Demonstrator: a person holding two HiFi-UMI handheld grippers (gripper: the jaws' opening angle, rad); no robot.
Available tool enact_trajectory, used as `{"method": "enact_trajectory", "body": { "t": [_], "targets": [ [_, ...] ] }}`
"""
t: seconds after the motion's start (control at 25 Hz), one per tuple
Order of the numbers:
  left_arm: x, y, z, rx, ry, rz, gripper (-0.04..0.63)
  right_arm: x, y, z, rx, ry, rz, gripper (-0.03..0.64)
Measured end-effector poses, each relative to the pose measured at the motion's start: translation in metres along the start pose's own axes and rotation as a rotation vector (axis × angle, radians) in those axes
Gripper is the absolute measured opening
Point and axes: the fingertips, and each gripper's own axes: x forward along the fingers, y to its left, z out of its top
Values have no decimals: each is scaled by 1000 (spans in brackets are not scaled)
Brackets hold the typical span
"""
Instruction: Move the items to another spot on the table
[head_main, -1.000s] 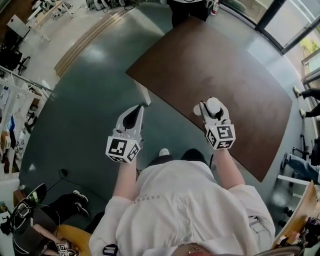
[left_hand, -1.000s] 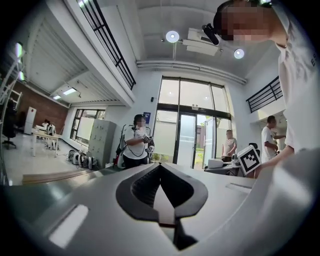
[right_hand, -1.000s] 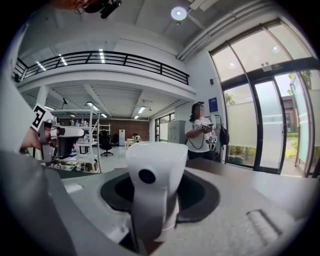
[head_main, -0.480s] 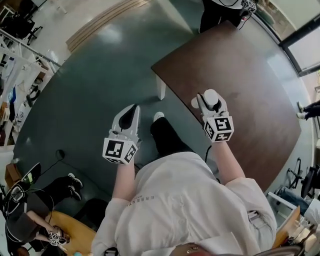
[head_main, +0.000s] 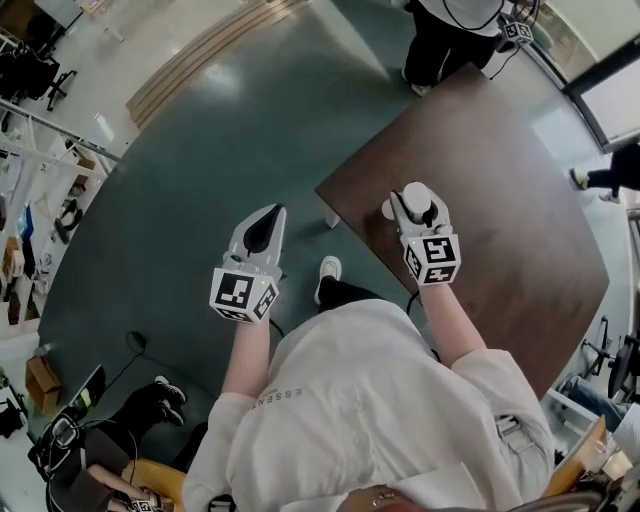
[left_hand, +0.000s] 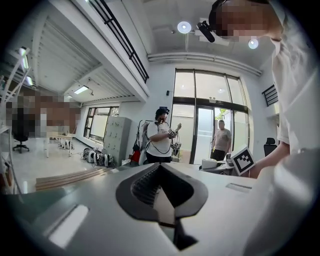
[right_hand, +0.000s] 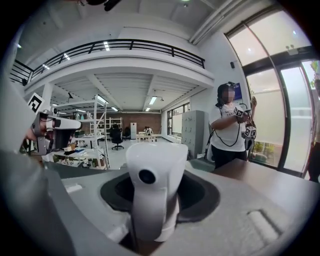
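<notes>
Currently the right claw (head_main: 418, 212) clamps a white object (right_hand: 155, 170) upright over the table (head_main: 510, 190); the left claw (head_main: 262, 228) is closed, empty.

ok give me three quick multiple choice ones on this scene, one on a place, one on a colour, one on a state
1. What is the left claw hanging over?
a) the table top
b) the grey floor
c) a shelf

2. What colour is the table?
a) white
b) green
c) dark brown

3. What state is the right claw in?
a) closed on a white item
b) wide open and empty
c) closed on nothing

Answers:
1 b, the head view shows only floor under that claw, clear of the table's edge.
2 c, the top shows dark brown in the head view.
3 a, the right gripper view shows the white item clamped between the jaws.
</notes>
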Motion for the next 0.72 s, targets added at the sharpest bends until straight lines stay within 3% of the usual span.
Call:
{"method": "enact_trajectory", "body": {
  "t": [0.44,0.72],
  "targets": [
    [100,31,-3,-10,60,-163,18,60,-32,16,-4,3,-94,176],
    [167,37,-11,-16,131,-355,18,80,-63,2,56,45,-271,176]
  ]
}}
